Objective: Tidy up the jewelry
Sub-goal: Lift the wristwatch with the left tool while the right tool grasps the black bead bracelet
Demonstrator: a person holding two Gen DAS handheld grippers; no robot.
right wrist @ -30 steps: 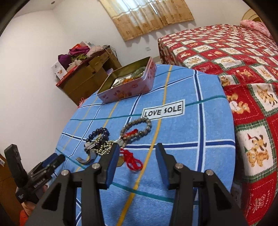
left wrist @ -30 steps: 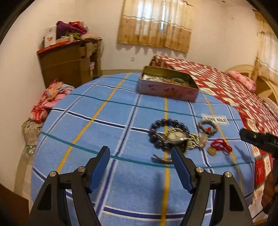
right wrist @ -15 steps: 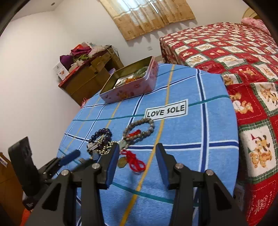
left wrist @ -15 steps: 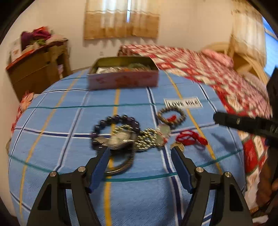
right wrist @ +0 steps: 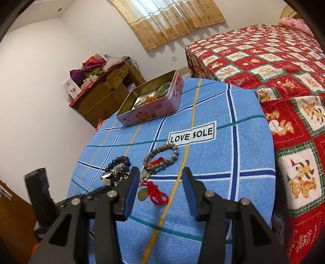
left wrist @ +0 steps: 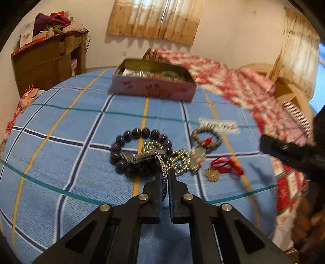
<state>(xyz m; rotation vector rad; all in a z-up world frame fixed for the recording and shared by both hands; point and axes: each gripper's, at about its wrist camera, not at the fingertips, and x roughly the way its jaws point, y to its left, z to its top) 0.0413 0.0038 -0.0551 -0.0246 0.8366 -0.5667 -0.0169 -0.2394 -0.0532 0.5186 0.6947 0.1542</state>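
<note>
Left gripper of mine: clamped on the watch's metal band. Right gripper: partly spread, holding nothing, above the blue towel near the red cord.

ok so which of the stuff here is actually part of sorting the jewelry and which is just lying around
Part of the job:
- watch, its band pinched in the left hand-held gripper
- dark bead bracelet
- grey bead bracelet
- gold bead chain
- red cord with coin
- pink tin

Just lying about:
- blue checked towel
- red patterned bedspread
- wooden cabinet with clothes
- curtains
</note>
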